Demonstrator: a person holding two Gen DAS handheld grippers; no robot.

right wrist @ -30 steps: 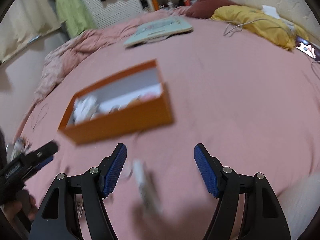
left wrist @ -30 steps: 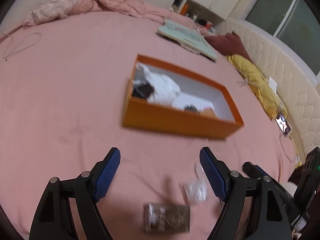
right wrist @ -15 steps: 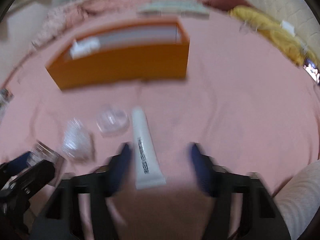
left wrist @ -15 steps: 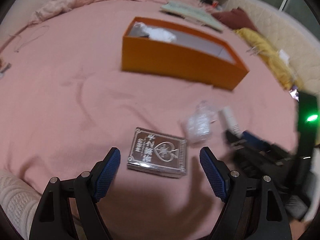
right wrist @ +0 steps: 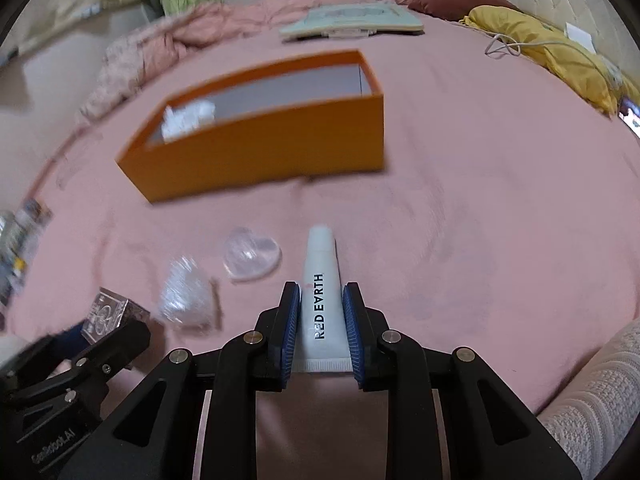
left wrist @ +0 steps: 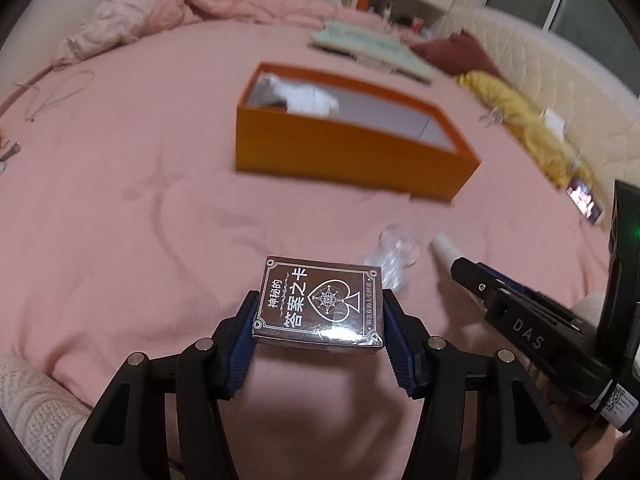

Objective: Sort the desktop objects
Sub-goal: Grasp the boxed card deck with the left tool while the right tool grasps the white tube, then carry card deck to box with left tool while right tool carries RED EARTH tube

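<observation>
A dark brown card box (left wrist: 320, 300) with a spade emblem lies on the pink bed sheet. My left gripper (left wrist: 320, 320) is closing its jaws and both blue pads touch the box's short sides. A white tube (right wrist: 320, 256) marked RED EARTH points toward the orange box (right wrist: 260, 148). My right gripper (right wrist: 322, 296) is closing its jaws and its pads press on the tube's lower half. Left of the tube lie a clear heart-shaped piece (right wrist: 251, 254) and a crinkled clear bag (right wrist: 186, 296). The orange box (left wrist: 344, 152) is open, with white stuff at its left end.
A teal book (right wrist: 352, 20) lies behind the orange box, with a yellow cloth (right wrist: 560, 52) and a lit phone (left wrist: 584, 200) to the right. A bunched pink quilt (left wrist: 160, 12) is at the far left. A knit sleeve (right wrist: 592, 400) shows at the lower right.
Both grippers came down and forward over their objects and drew their jaws in from wide open. The left now flanks the card box and the right pinches the tube.
</observation>
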